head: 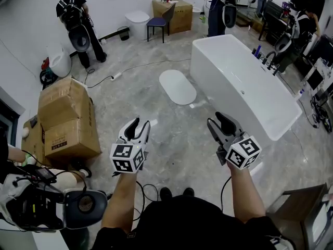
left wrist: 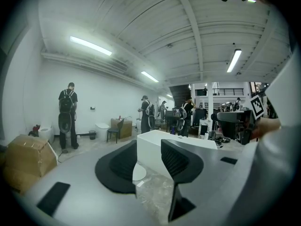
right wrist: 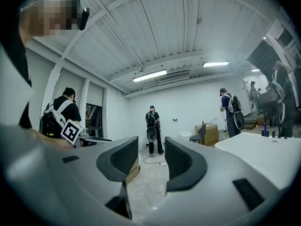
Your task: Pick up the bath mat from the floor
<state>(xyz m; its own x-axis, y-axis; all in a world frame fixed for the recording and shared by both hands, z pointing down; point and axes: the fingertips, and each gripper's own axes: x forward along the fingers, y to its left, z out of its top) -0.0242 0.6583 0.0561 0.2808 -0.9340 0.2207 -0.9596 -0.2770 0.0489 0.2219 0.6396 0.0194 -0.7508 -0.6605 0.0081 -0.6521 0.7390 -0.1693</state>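
Left tool (head: 141, 122) and right tool (head: 216, 120) gape narrowly, empty; the bath mat (head: 177, 86) lies on the floor (head: 171, 137) ahead, between them.

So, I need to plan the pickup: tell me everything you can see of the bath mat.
The bath mat is a plain white oval, thin and smooth-looking, no pattern visible. It lies flat on the grey marbled floor, close beside the white bathtub. Nothing rests on it; the left gripper and right gripper are both apart from it, nearer the person.
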